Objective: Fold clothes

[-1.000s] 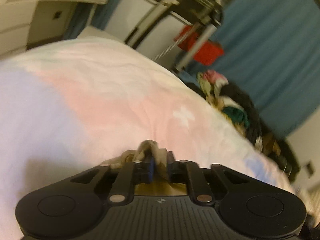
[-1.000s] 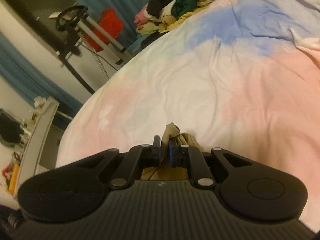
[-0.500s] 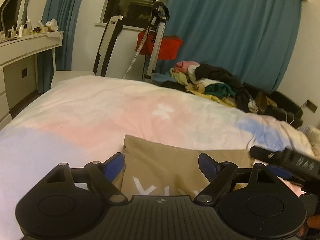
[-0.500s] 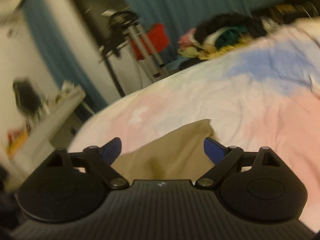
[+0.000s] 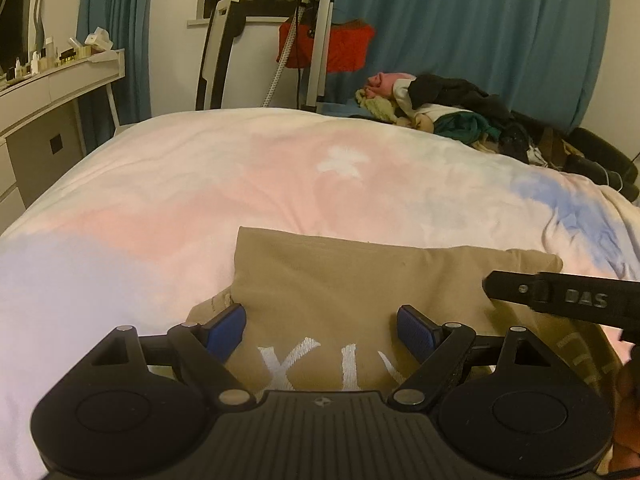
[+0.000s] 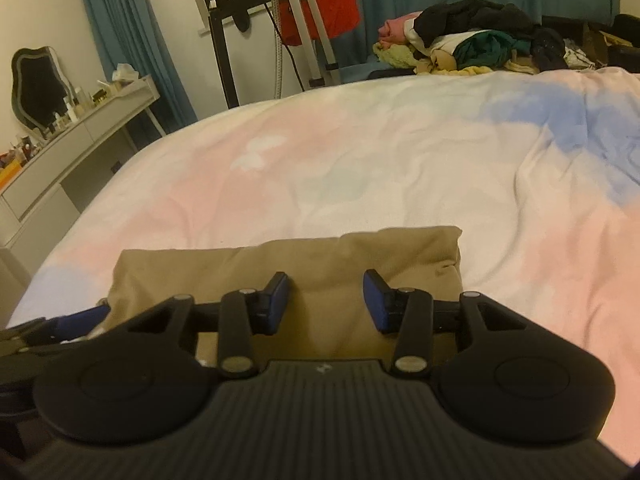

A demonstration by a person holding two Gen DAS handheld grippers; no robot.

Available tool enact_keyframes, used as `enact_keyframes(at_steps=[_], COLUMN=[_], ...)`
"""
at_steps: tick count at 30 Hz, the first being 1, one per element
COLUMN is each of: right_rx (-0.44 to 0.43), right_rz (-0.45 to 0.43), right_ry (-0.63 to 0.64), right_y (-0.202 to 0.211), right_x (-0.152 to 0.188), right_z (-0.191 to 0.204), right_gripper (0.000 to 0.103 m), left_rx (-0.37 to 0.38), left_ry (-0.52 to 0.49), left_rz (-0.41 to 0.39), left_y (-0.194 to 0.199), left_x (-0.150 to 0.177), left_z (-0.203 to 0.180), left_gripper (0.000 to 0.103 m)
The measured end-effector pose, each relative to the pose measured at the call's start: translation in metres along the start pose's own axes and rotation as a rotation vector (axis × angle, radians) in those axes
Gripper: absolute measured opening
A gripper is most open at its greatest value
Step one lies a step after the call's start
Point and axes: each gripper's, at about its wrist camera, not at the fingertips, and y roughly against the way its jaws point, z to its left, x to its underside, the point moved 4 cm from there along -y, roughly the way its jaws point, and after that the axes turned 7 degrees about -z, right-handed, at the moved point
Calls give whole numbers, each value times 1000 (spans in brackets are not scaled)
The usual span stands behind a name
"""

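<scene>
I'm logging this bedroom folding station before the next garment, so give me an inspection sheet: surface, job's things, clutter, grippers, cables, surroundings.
Surface: bed cover, pastel pink, blue and white, lightly creased.
Job's things: tan garment, folded into a rectangle with white lettering on top, lying flat on the cover near the grippers.
Clutter: clothes pile, unfolded, beyond the bed's far edge.
Grippers: left gripper open above the garment, pads not touching it; right gripper jaws closing, nothing pinched between them.
Cables: cord hanging by the metal stand.
Surroundings: teal curtains; white dresser with small bottles; mirror.
</scene>
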Motion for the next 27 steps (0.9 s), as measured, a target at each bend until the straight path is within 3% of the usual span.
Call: enact_keyframes(at_steps=[7,13,19,24,27], right_rx=[-30,-13,-17,-15,-10], right_rz=[-29,-57,-106,-108,-107], right_ry=[-7,-10,-53,-31,-37], right_y=[55,72,81,84,85], right_x=[25,71,75,75,75], right_z=[9,4,5,13,13], right_gripper=[45,43,44,46,46], left_rx=[59,58,91,192,189], left_ry=[19,34,130,366,510], left_rz=[-22,-23,-35,47,88], left_y=[51,77,118,134,116], left_x=[17,41,51,71,72], left_z=[0,2,10,28,43], left_gripper=[84,84,85,87,87])
